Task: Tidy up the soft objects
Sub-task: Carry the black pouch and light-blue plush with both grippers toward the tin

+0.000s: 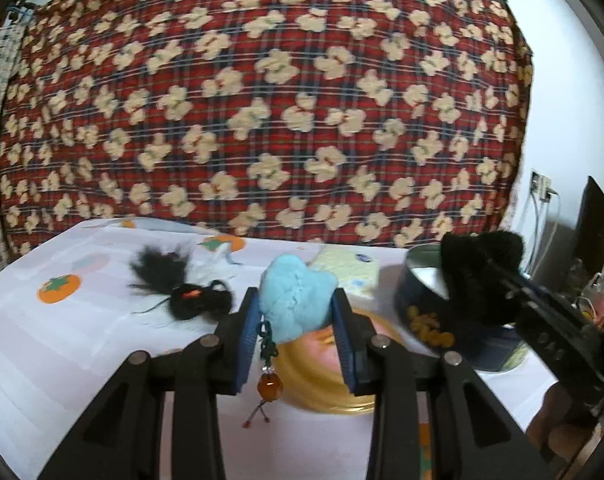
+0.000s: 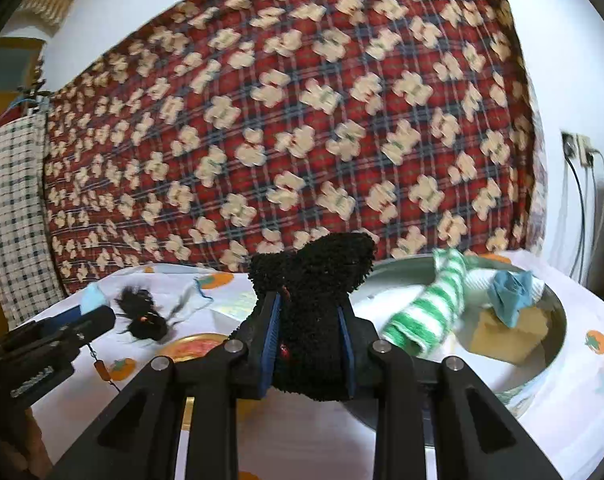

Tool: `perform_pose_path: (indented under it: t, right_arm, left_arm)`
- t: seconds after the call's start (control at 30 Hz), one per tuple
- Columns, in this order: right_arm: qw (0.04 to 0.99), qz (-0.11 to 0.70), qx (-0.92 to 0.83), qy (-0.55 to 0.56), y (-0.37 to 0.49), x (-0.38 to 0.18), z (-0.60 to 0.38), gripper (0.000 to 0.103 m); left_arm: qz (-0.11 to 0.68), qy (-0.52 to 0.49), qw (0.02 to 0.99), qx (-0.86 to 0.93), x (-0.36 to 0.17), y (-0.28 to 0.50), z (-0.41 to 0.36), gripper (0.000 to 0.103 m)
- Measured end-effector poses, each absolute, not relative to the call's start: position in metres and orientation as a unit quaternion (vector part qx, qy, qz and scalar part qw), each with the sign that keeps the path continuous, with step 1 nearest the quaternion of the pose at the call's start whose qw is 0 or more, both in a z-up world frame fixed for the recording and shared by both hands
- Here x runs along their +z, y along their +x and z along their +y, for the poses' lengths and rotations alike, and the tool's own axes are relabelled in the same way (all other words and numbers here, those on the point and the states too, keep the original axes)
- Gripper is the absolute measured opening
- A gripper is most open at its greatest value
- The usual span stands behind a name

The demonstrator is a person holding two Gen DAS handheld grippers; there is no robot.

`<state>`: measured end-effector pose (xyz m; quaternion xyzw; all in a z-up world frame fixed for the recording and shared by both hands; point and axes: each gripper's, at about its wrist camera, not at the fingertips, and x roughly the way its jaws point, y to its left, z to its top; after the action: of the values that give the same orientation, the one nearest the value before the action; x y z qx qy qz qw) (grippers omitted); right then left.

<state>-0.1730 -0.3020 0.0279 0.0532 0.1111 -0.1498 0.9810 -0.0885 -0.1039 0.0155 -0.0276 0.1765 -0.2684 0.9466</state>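
Observation:
My left gripper is shut on a light blue soft ball with a green cord and amber bead hanging from it, held above a yellow round lid. My right gripper is shut on a black fuzzy cloth, held just left of a round metal tin. In the left wrist view the same black cloth hangs over that tin. Inside the tin lie a green-and-white striped cloth, a blue cloth and a yellow sponge. A black tufted yarn piece lies on the table.
The table wears a white cloth printed with orange fruit. A pale yellow cloth lies behind the blue ball. A red plaid bear-print blanket hangs behind the table. Wall sockets with cables are at the right.

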Motion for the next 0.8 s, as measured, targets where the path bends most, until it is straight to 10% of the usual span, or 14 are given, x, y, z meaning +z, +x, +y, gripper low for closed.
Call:
perform_pose_path:
  t: [0.8]
  right_arm:
    - [0.968, 0.126, -0.203, 0.076, -0.188, 0.028, -0.357, 0.029]
  left_arm:
    - [0.168, -0.001, 0.927, -0.335, 0.025, -0.111, -0.171, 0.034]
